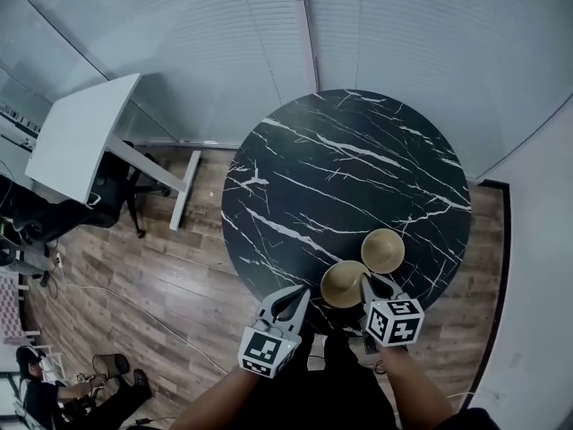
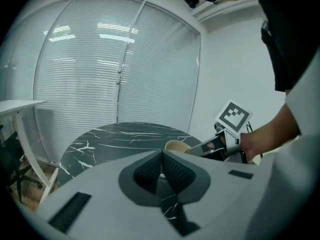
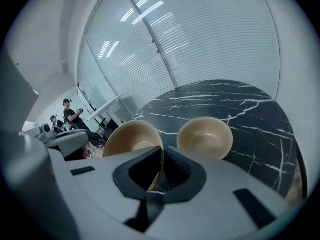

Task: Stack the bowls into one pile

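Carry the held bowl (image 3: 131, 139) toward 1 o'clock and, I think, lower it straight into the second bowl (image 3: 205, 137). Keep it level, since only its rim is pinched. Your right gripper (image 3: 161, 166) is clamped on that rim, and the bowl's body spreads to 10 o'clock of the jaws. The second bowl rests on the table (image 1: 340, 168) at about 2 o'clock, near. Your left gripper (image 2: 161, 171) has its jaws together, with nothing between them.

Marble table (image 1: 340, 177), white desk (image 1: 81, 137), blinds (image 1: 224, 34)
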{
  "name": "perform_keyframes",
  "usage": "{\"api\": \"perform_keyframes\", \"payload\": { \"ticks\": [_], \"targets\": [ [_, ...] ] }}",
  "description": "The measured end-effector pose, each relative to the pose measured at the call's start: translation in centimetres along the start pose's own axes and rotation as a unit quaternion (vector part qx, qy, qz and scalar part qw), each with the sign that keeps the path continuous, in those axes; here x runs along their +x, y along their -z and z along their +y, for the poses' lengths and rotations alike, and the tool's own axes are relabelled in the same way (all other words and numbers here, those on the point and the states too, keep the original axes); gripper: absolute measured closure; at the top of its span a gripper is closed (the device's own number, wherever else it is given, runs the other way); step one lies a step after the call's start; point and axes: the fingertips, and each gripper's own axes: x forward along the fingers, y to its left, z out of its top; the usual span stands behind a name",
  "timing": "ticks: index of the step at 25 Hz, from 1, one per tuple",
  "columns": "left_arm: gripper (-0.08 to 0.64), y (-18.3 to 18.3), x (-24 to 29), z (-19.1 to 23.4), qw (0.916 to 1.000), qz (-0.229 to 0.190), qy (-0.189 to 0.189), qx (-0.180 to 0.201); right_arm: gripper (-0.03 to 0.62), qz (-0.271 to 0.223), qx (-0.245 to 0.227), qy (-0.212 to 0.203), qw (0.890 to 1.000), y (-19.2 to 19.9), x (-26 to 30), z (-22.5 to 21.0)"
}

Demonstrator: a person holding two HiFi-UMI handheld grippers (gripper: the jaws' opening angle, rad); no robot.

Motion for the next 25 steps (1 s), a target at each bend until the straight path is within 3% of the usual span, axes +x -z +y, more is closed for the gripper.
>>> {"api": "perform_keyframes", "payload": {
  "ticks": [5, 9, 16, 25],
  "targets": [
    [0.546, -0.5, 1.3, -0.2, 0.9998, -0.009, -0.016, -0.009, 0.571, -0.007, -0.015, -0.007, 1.0, -2.3, -0.5, -1.6],
    [0.546, -1.5, 2.3, -0.6, 0.9997, -0.015, -0.01, 0.02, 0.571, -0.013, -0.014, -0.001, 1.0, -3.7, -0.7, -3.3],
    [0.546, -3.5, 3.4, -0.1, 0.9989, -0.028, -0.01, 0.035, 0.571, -0.007, -0.052, 0.049, 0.997, -5.7, -0.8, -7.6],
    [0.546, -4.8, 2.8, -0.3, 0.9996, -0.028, -0.01, -0.002, 0.571, 0.02, -0.106, 0.091, 0.99, -5.5, 1.1, -10.0]
  ]
}}
